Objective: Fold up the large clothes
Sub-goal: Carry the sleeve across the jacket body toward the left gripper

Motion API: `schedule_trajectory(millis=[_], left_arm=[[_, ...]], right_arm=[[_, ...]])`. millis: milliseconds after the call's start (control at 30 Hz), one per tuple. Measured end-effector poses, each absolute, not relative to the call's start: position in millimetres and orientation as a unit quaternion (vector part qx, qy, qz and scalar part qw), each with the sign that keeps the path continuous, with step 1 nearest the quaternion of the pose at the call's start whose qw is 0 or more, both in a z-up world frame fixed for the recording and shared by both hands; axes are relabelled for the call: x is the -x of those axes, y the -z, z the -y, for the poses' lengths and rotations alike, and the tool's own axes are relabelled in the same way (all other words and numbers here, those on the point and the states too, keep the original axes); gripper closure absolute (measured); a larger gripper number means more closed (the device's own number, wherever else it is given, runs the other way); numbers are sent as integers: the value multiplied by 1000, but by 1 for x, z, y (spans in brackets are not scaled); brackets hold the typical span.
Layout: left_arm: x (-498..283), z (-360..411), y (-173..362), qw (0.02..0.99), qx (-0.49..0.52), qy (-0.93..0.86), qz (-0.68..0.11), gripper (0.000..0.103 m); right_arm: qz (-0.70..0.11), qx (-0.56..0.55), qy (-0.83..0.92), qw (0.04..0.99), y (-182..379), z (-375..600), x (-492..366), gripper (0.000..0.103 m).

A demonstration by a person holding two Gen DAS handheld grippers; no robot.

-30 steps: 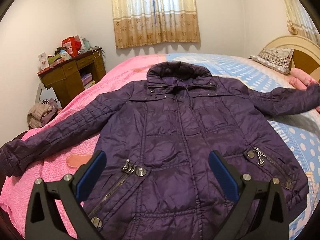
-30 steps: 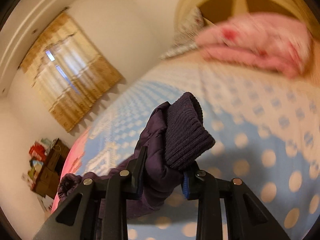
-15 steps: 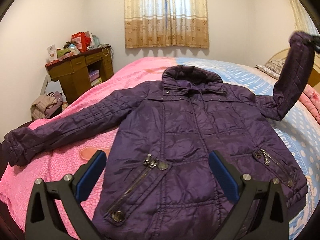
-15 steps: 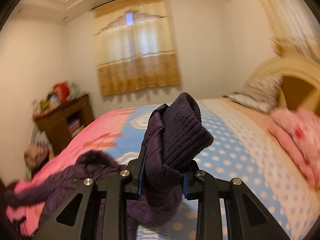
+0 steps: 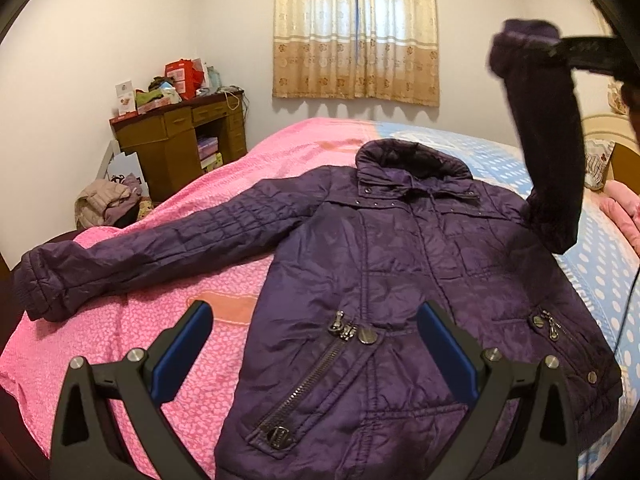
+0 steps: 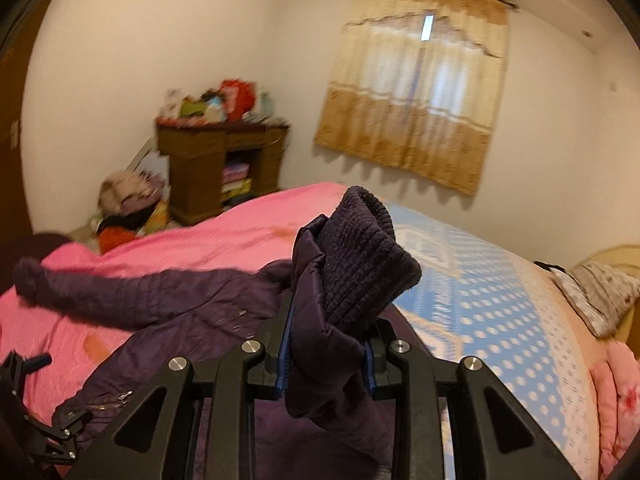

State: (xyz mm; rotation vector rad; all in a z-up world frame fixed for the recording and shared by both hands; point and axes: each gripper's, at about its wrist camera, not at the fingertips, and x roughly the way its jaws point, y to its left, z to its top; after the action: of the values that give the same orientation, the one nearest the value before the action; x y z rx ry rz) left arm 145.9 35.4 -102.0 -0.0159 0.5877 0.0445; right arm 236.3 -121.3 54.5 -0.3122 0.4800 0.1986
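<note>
A dark purple quilted jacket lies face up on the bed, collar away from me. Its left sleeve lies stretched out over the pink cover. My right gripper is shut on the knitted cuff of the right sleeve and holds it high above the jacket; the lifted sleeve hangs at the upper right of the left wrist view. My left gripper is open and empty, hovering above the jacket's lower hem near the zip pocket.
The bed has a pink cover on the left and a blue dotted sheet on the right. A wooden desk with clutter stands by the far wall, clothes piled beside it. Pillows and a headboard are at right.
My right gripper has carried the right sleeve higher and further left, over the jacket body. The left gripper has drifted a little, staying open above the hem.
</note>
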Motion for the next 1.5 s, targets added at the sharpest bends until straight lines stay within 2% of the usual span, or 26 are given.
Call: schedule_trajectory(millis=[533,567,600,667,833,967,1067,1133,1233,1300,1367,1400,1467,1500], left_arm=[[-154,-54,115,949,3,-57,-311,0],[-156,-56,117,946,5,-55,-319,0],[-159,-59,119,943,9,-55,-327,0],[-163,-62,120,940,8,-57,-336,0],[-175,-66,108,943,-5,-60,-328,0],[-201,-68,102,937,24,-24,-348,0],[-227,-63,99,930,51,3,-363,9],[-245,-57,98,925,76,22,-373,10],[-267,-40,108,924,49,31,-379,16],[-278,-32,119,919,39,37,-390,21],[-291,-29,133,911,40,38,-409,36],[-295,-28,137,908,45,42,-414,39],[-297,-28,141,906,73,60,-414,54],[-297,-28,142,906,88,70,-409,56]], right_arm=[[-322,197,-176,909,119,13,-276,75],[-325,189,-177,910,125,14,-278,70],[-336,180,-179,907,130,16,-281,58],[-359,165,-186,900,136,18,-282,45],[-345,122,-200,909,116,46,-248,43],[-324,67,-186,925,96,88,-222,39],[-313,26,-185,931,82,116,-205,39],[-293,-14,-197,936,66,139,-185,39],[-264,-77,-209,938,42,180,-154,39],[-249,-109,-209,939,27,206,-139,32],[-237,-119,-178,948,13,232,-127,23],[-243,-116,-150,951,10,244,-125,20],[-255,-111,-110,954,13,257,-124,20],[-260,-111,-101,954,18,261,-124,20]])
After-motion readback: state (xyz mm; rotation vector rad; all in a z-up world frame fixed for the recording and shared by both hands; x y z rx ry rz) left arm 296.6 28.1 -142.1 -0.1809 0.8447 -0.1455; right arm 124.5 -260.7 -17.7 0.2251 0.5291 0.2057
